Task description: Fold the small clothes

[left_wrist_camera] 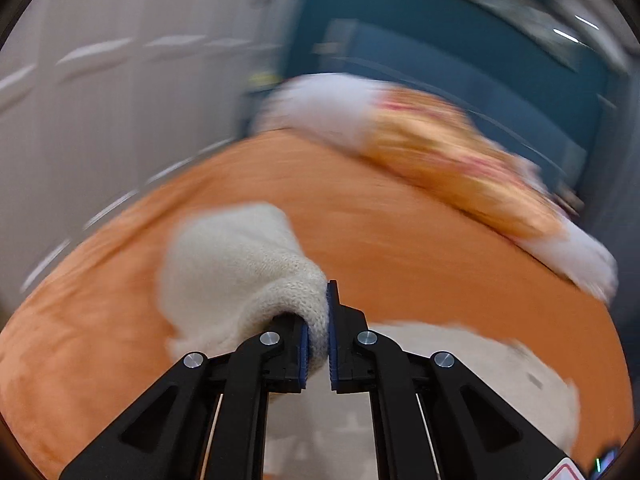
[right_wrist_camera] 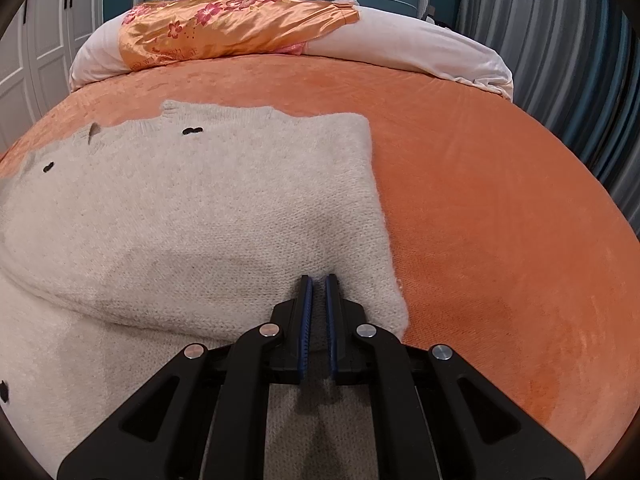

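Low in the left-wrist frame, my left gripper (left_wrist_camera: 318, 330) pinched the cream sweater (right_wrist_camera: 192, 216) on the orange bedspread (right_wrist_camera: 480, 200); right gripper (right_wrist_camera: 318, 320) clamped its hem. Knit could slip free mid-swing.

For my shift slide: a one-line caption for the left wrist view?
Left gripper shut on a fold of cream knitted sweater, lifted above the orange bedspread.

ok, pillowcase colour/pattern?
Shiny orange pillowcase with pink-red flowers; right wrist view shows it best.

Orange-covered bed (right_wrist_camera: 480, 184) under cream knit sweater (right_wrist_camera: 200, 208), pillows (right_wrist_camera: 420, 44).
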Motion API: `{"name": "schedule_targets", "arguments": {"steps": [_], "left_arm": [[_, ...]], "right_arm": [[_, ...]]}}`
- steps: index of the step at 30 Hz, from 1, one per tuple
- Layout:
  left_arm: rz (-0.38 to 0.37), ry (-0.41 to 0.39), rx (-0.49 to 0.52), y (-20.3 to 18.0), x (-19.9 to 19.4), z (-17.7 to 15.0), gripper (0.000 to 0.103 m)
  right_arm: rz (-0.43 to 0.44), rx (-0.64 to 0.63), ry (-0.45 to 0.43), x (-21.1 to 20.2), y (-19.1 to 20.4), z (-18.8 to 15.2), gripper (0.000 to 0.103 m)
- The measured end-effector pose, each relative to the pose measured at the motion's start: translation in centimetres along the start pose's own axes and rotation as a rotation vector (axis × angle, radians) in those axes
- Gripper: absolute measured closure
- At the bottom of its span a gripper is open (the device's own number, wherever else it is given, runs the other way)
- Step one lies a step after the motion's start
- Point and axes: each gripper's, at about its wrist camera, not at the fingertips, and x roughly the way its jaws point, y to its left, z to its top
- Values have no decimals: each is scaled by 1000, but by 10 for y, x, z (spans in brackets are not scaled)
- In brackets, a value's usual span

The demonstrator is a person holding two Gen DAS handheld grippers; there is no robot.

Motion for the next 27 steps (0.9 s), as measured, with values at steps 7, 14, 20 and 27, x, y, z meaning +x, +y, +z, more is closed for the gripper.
{"name": "schedule_targets", "arguments": {"steps": [7, 14, 20, 27], "left_arm": [[-236, 246, 335, -170, 10, -136, 85], [-202, 274, 185, -131, -3, -179, 42], [-84, 212, 12, -33, -20, -139, 34], [96, 256, -144, 45, 7, -138, 34]], "right_arm": [[42, 32, -3, -1, -7, 1, 98], [124, 87, -1, -3, -19, 4, 97], [178, -7, -81, -51, 25, 14, 60], [378, -230, -78, -82, 162, 41, 46]]}}
